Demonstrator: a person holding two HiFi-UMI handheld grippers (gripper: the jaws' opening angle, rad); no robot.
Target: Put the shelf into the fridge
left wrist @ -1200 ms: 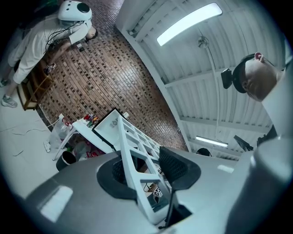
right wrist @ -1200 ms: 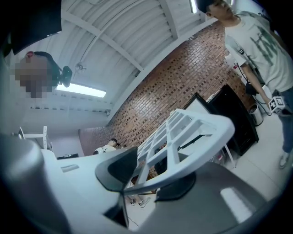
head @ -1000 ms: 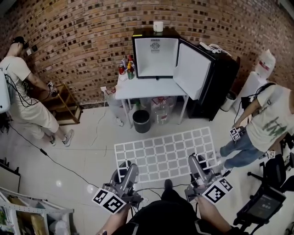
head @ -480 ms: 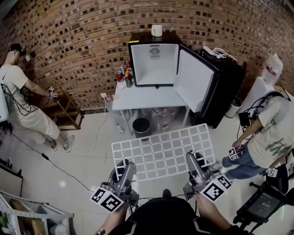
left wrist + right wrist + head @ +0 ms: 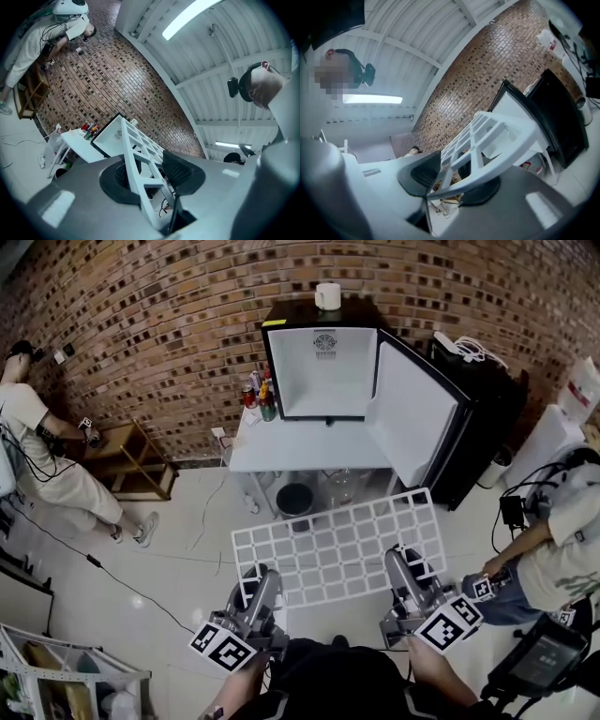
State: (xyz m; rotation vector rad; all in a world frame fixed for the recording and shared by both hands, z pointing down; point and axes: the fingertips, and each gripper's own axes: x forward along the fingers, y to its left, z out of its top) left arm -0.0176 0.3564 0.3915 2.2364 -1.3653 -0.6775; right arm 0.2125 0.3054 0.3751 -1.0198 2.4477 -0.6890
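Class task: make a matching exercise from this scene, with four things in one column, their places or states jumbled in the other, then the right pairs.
1 shelf
2 fridge
3 bin
4 bottles

A under the table
B door open
C on the table, beside the fridge
D held up in the air

Pairs: 1-D, 2-B, 3-A, 4-C
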